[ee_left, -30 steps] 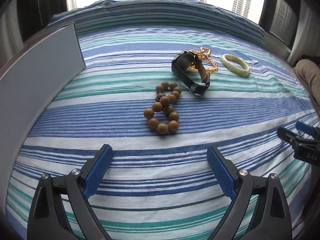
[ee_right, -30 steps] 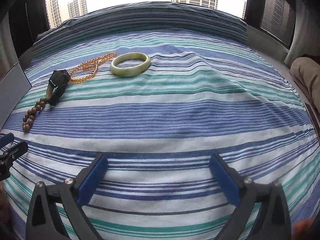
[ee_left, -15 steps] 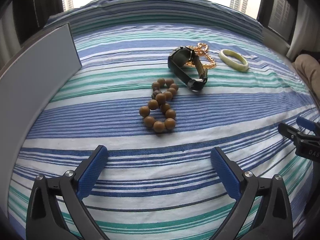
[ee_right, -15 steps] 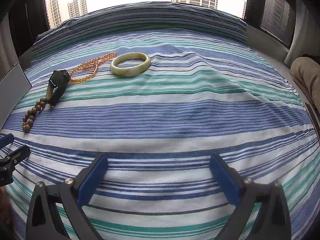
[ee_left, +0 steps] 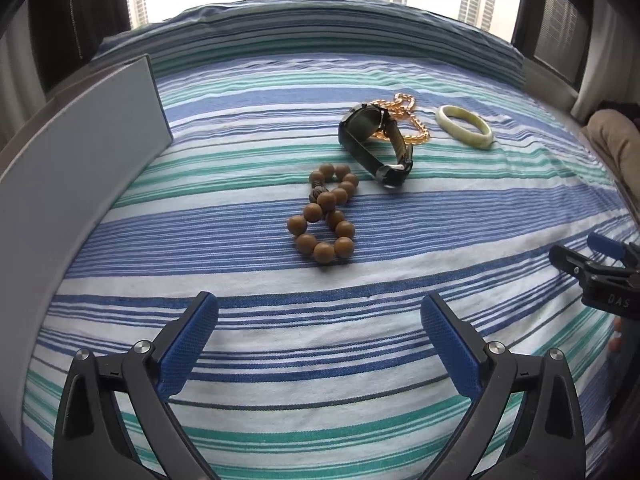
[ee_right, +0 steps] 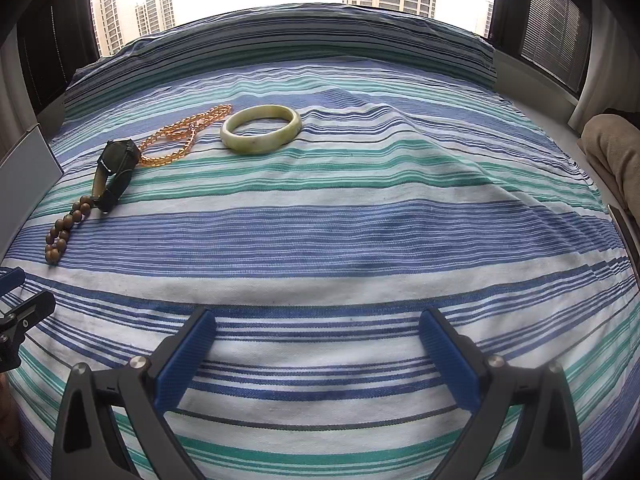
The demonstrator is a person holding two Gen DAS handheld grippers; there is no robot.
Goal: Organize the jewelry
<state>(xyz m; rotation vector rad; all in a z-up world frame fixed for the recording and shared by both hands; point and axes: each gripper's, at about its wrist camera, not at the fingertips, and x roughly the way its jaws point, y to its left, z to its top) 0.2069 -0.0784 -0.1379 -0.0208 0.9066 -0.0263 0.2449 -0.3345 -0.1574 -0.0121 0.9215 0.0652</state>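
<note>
Jewelry lies loose on the striped bed [ee_left: 240, 264], none of it sorted yet by our judgement. We note four pieces: a wooden bead bracelet [ee_left: 326, 216] twisted into a figure eight, a dark watch [ee_left: 374, 142] just beyond it, an amber chain [ee_left: 408, 120] partly under the watch, and a pale bangle [ee_left: 464, 126] just beside the chain. The bracelet's far end sits close to the watch strap; whether they touch we cannot tell. A grey panel [ee_left: 80, 168] stands at the bed's left edge; we judge it may belong to the container meant for the pieces, though its inside is hidden.

Our left gripper [ee_left: 318, 336] sits low over the sheet, near the bracelet and lined up with it, which suggests the bracelet as first pick. Its jaws stand wide and hold nothing. Our right gripper [ee_right: 318, 338] is likewise wide and empty, over bare sheet, well apart from the bangle [ee_right: 260, 128] and the other pieces.
</note>
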